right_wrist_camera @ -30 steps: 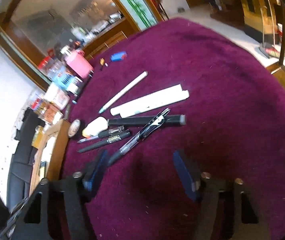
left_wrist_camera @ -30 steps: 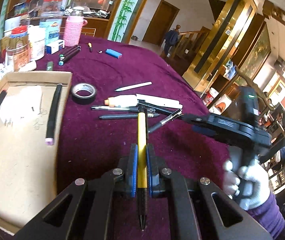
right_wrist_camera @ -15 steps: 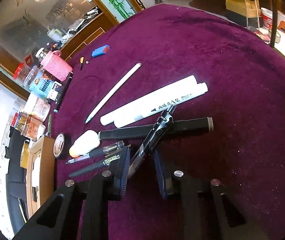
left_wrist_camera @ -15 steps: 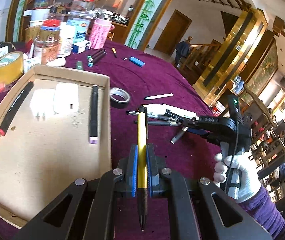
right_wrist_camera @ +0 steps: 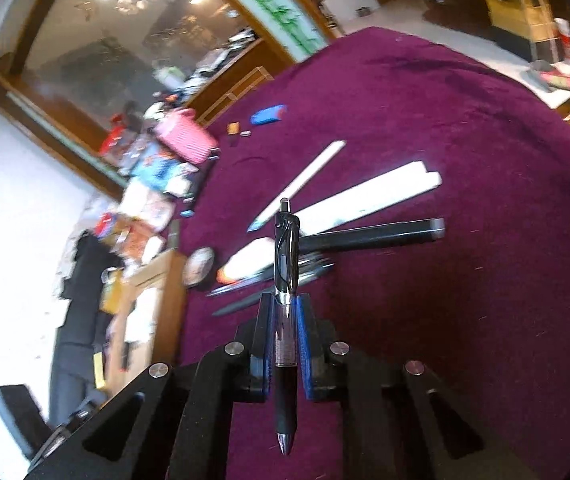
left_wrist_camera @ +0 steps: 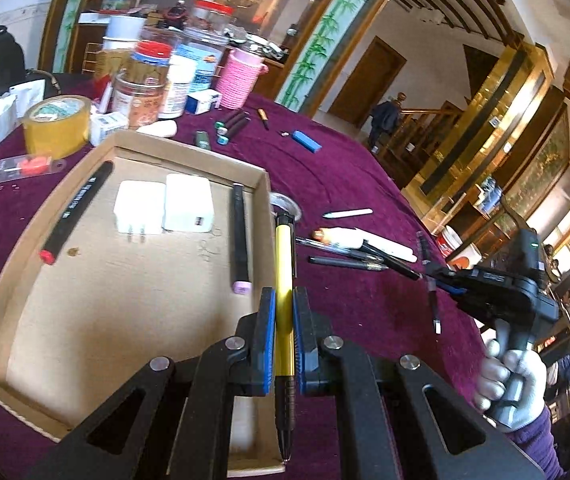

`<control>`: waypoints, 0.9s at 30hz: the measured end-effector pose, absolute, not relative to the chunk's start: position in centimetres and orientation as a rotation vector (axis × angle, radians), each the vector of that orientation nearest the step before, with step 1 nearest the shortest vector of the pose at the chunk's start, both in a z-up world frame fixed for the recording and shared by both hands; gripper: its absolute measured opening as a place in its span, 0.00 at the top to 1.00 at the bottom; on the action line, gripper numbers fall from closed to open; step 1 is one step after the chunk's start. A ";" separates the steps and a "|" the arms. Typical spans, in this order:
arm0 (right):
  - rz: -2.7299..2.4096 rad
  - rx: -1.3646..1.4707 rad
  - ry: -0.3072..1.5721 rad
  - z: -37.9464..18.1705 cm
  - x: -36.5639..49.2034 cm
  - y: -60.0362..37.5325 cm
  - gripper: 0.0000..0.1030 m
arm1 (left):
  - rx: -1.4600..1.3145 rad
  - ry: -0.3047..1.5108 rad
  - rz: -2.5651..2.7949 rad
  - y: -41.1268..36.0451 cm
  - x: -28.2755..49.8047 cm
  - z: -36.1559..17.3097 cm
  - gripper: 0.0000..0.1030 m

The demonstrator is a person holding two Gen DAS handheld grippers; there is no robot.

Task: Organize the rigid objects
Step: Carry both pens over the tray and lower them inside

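The left tool (left_wrist_camera: 284, 344) is clamped on a yellow-barrelled pen (left_wrist_camera: 284, 280) — a shallow cardboard tray (left_wrist_camera: 189, 156) lies at its ten o'clock; the right tool (right_wrist_camera: 285, 336) grips a clear black-clipped pen (right_wrist_camera: 286, 256).

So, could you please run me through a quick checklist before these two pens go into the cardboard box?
1. Left gripper shut on yellow pen: ok.
2. Right gripper shut on clear black pen: ok.
3. Bare floor in cardboard box for both pens: ok.
4. Yellow pen over the box: not ok, it straddles the right wall.
5. Clear black pen lifted clear of the pen pile: ok.
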State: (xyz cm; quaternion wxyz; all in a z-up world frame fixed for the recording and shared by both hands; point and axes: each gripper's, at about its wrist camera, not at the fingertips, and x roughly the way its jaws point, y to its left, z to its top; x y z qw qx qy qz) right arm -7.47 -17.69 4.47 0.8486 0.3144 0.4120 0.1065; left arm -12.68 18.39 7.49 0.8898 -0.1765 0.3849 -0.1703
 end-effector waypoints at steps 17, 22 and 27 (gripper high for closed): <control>0.589 0.529 1.021 5.9 -3.1 1.9 0.88 | -0.327 0.986 -0.150 25.8 -4.4 4.8 0.92; 0.558 0.489 1.081 3.9 -1.1 5.2 0.88 | -0.353 1.035 -0.124 27.0 -2.8 3.2 0.92; 0.490 0.456 1.089 3.1 1.0 5.1 0.88 | -0.356 1.023 -0.101 27.8 -1.8 3.3 0.70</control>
